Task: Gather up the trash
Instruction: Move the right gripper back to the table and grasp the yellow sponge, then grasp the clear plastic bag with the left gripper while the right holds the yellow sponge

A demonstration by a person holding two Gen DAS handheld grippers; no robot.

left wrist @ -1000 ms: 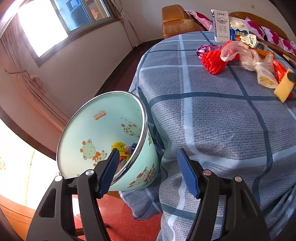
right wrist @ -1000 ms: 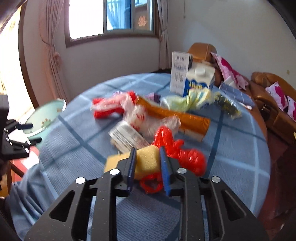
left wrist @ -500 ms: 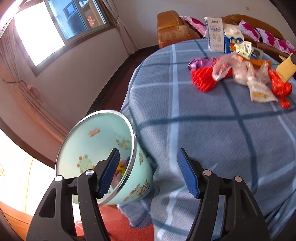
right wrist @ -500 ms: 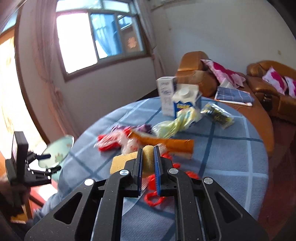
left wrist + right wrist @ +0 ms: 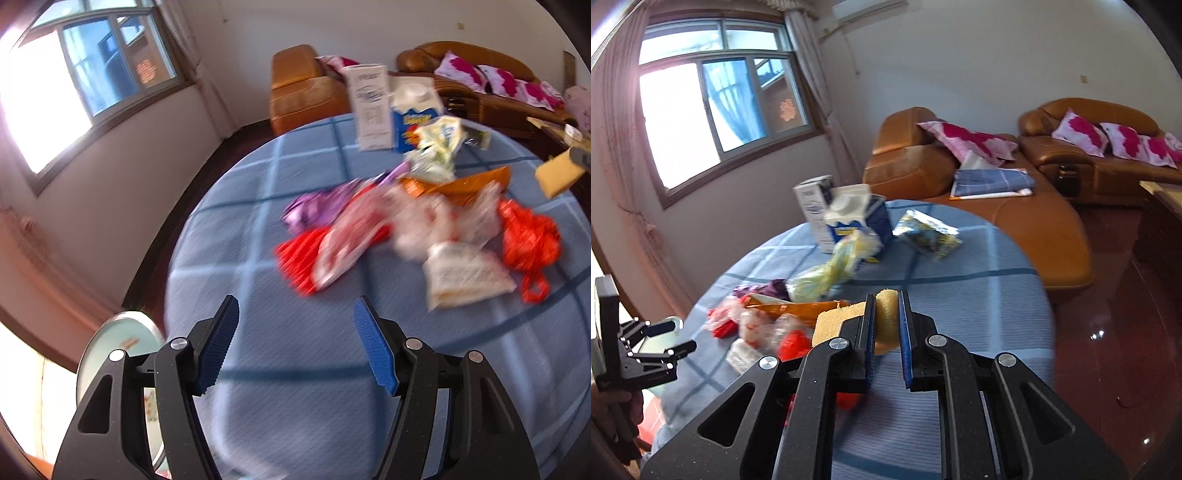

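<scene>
My right gripper (image 5: 887,325) is shut on a yellow sponge (image 5: 886,317) and holds it above the round table; the sponge also shows at the right edge of the left wrist view (image 5: 557,175). My left gripper (image 5: 295,343) is open and empty over the near side of the blue checked tablecloth (image 5: 295,369). Loose trash lies ahead of it: a red mesh bag (image 5: 299,258), clear plastic wrappers (image 5: 424,221), a white packet (image 5: 461,277), a red net (image 5: 528,240), a purple wrapper (image 5: 317,210) and an orange packet (image 5: 461,184). A mint enamel bin (image 5: 110,362) sits low at the left.
Two cartons (image 5: 373,107) and a yellow-green bag (image 5: 439,147) stand at the table's far side, with a shiny packet (image 5: 927,230). Brown sofas with pink cushions (image 5: 1071,147) lie behind. A window (image 5: 713,110) is at the left. My left gripper shows in the right wrist view (image 5: 665,338).
My left gripper has swung away from the bin and up toward the trash on the table. My right gripper has lifted the sponge higher and further from the pile.
</scene>
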